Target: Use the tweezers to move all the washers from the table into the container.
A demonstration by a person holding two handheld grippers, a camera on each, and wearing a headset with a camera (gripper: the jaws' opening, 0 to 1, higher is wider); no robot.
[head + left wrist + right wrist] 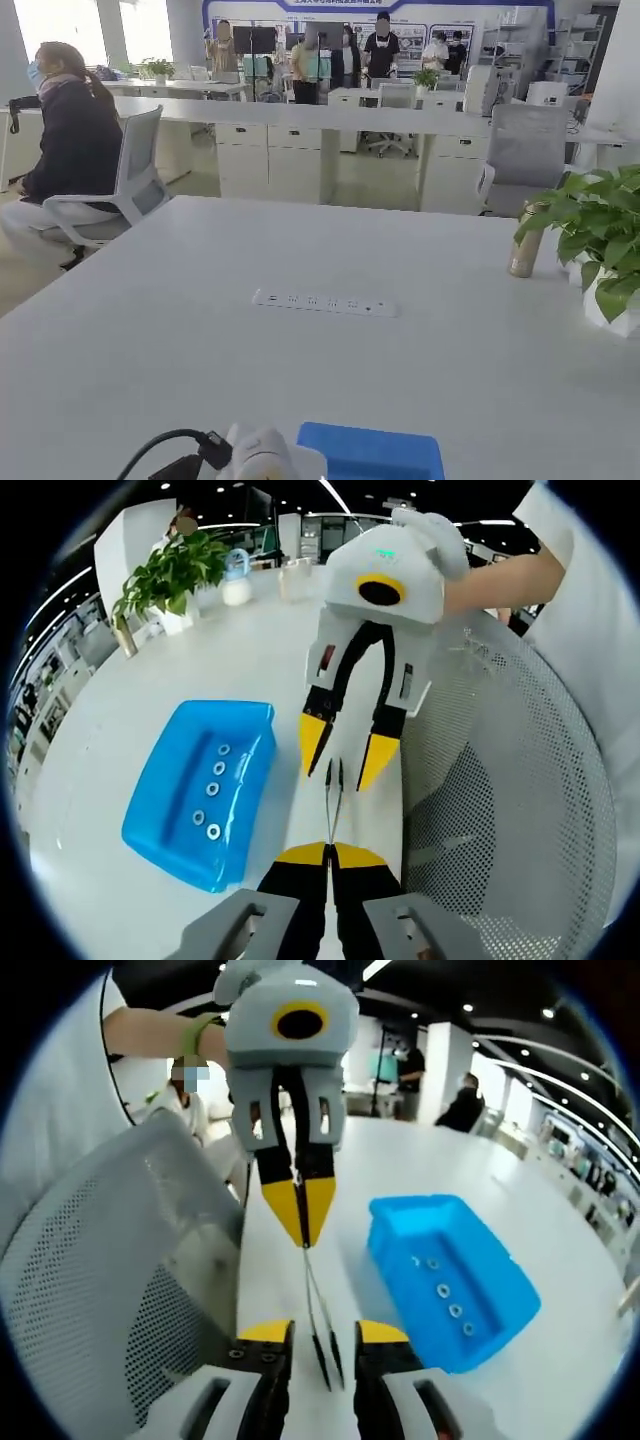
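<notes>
so the left gripper [328, 852] is clamped tight on the joined end of the tweezers [332, 800], yellow tips pressed together; the right gripper [345, 752] faces it head-on with its jaws spread wide, and the tweezers' two prongs reach into that gap; can't tell if they touch either fingertip; all of this hangs over the near edge of the table [250, 650], with a mesh chair [500, 780] just beside it; the blue container [160, 805] sits on the table right next to the grippers, close to that same edge; five washers [211, 789] lie inside it in a rough line along its floor; in the head view a power strip [325, 302] lies mid-table and a plant [600, 235] stands at the right edge
</notes>
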